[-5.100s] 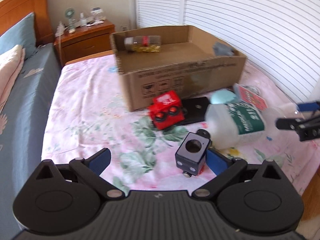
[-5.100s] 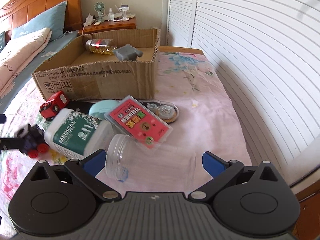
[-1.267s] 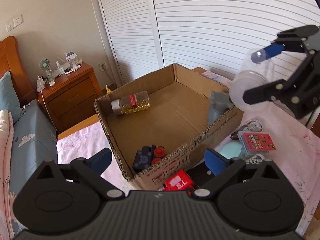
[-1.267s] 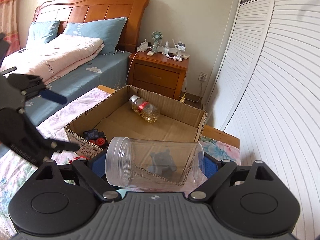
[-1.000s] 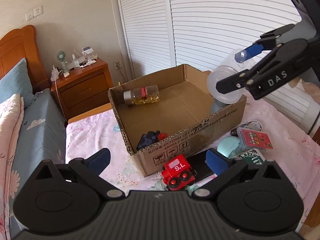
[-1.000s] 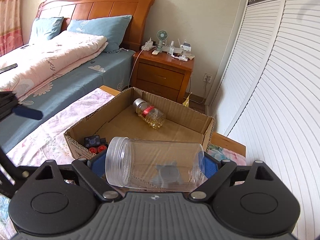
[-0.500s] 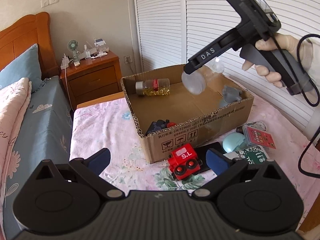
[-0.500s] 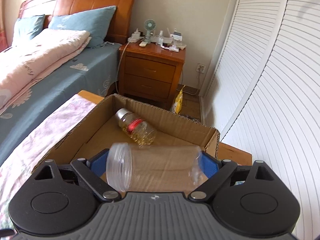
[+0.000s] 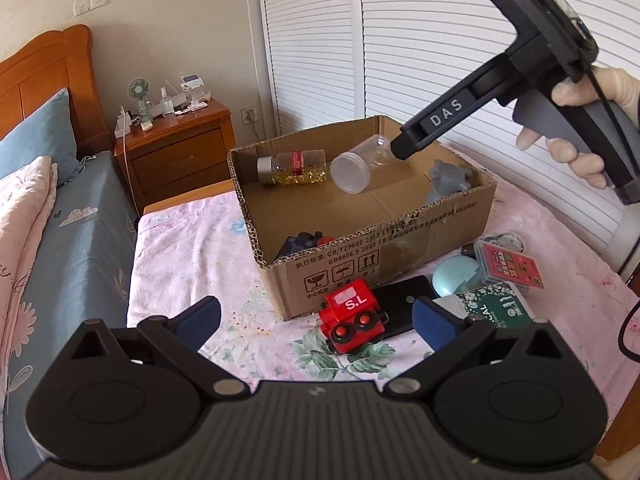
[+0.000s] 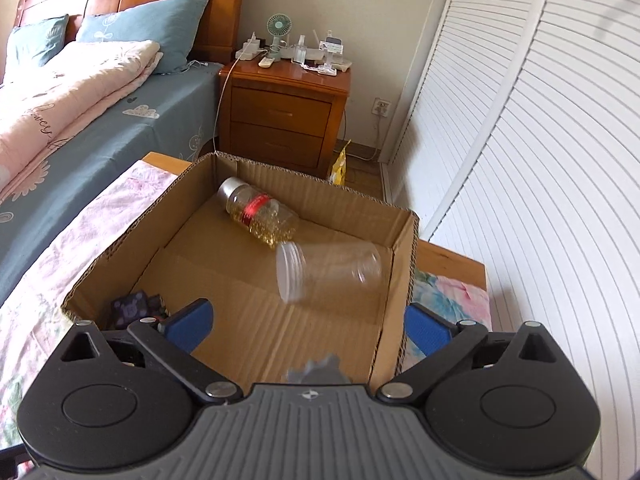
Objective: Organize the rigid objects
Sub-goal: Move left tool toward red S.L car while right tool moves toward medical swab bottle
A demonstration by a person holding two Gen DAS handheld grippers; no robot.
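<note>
The clear plastic jar (image 10: 329, 271) is lying on its side inside the cardboard box (image 9: 400, 240), blurred, its open mouth toward the gold-filled bottle (image 10: 262, 212) with the red band beside it. My right tongs (image 10: 307, 322) are opening wide above the box, nothing between the blue pads (image 10: 188, 324), the jar ahead of them and free. A grey figure (image 9: 450, 176) is sitting in the box's corner and a dark toy with red wheels (image 9: 304, 240) is lying against the near wall. The box front is showing "GB/T29601 2013" and "GB4806.9 2023". My left tongs (image 9: 316, 318) are hanging spread and empty over the flowered sheet (image 9: 192, 248), above a red toy engine (image 9: 354, 320) marked "S.L". The right handle is reading "DAS". A white bottle's green label (image 9: 498, 308) is showing "CAL".
</note>
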